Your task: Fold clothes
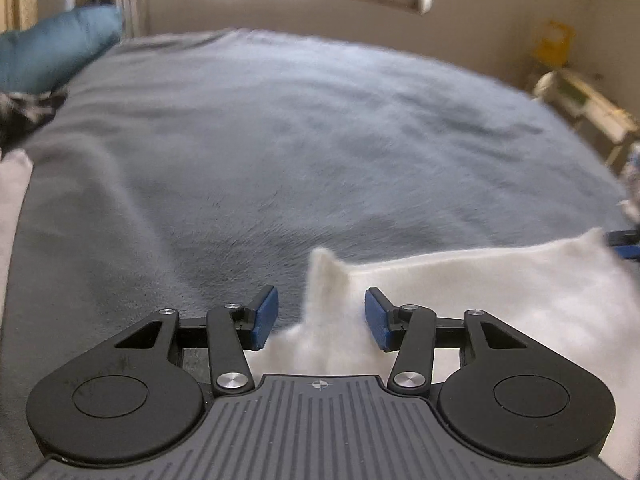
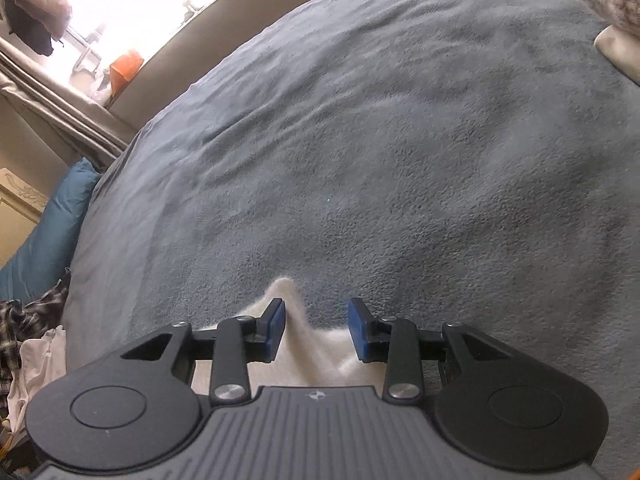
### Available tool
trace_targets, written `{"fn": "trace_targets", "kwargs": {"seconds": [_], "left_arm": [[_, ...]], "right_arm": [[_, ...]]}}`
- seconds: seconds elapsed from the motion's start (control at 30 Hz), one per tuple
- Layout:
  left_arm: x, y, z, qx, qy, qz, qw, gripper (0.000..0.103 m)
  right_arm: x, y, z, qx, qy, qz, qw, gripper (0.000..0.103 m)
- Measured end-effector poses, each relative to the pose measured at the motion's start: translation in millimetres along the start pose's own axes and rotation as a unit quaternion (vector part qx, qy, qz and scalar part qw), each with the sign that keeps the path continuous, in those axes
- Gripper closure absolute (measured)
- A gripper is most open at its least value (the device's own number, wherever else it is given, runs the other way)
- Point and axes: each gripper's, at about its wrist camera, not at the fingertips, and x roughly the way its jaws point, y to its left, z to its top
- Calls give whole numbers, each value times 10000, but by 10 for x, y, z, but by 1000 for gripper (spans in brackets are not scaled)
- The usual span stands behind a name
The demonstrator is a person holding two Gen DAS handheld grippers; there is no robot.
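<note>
- Bed (image 1: 320,128) fills both views, covered in a grey fleece blanket with shallow creases; both grippers tilt down toward it from its near edge.
- White garment (image 1: 500,300) lies on the near part of the bed, spread flat with its long side running across the left wrist view, from between the left fingers out to the right edge. Which part of the garment is which I cannot tell.
- Left gripper (image 1: 320,316) hangs low over the garment's left end. Its blue fingers (image 1: 264,316) are spread apart, with a raised peak of white cloth standing up between them, nearer the left pad; neither pad visibly presses on it, and the view is blurred.
- Right gripper (image 2: 316,330) sits over another corner of the same cloth, the camera rolled so that the bed looks slanted. Its fingers (image 2: 276,328) are likewise parted; a pointed tip of cloth rises between them and lies right against the left pad, while the right pad stands clear of it.
- Blue pillow (image 1: 56,48) lies at the bed's far left, with a dark plaid garment (image 2: 24,320) bunched just in front of it.
- Tip of the right gripper shows at the right edge of the left wrist view, by the garment's far corner.
</note>
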Motion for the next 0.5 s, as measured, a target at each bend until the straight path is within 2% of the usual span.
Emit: {"fn": "trace_targets", "kwargs": {"seconds": [0.13, 0.3, 0.43, 0.5], "left_arm": [[55, 75, -30, -326, -102, 254, 9991, 58], [30, 265, -49, -920, -111, 39, 9957, 57], [-25, 396, -19, -1507, -120, -112, 9884, 56], [-148, 404, -7, -1510, -270, 37, 9882, 58]], "right_arm": [[-57, 27, -7, -186, -151, -74, 9997, 66], [-97, -22, -31, -123, -245, -83, 9996, 66], [-229, -77, -93, -41, -440, -32, 9990, 66], [-348, -118, -141, -4, -600, -33, 9982, 66]]}}
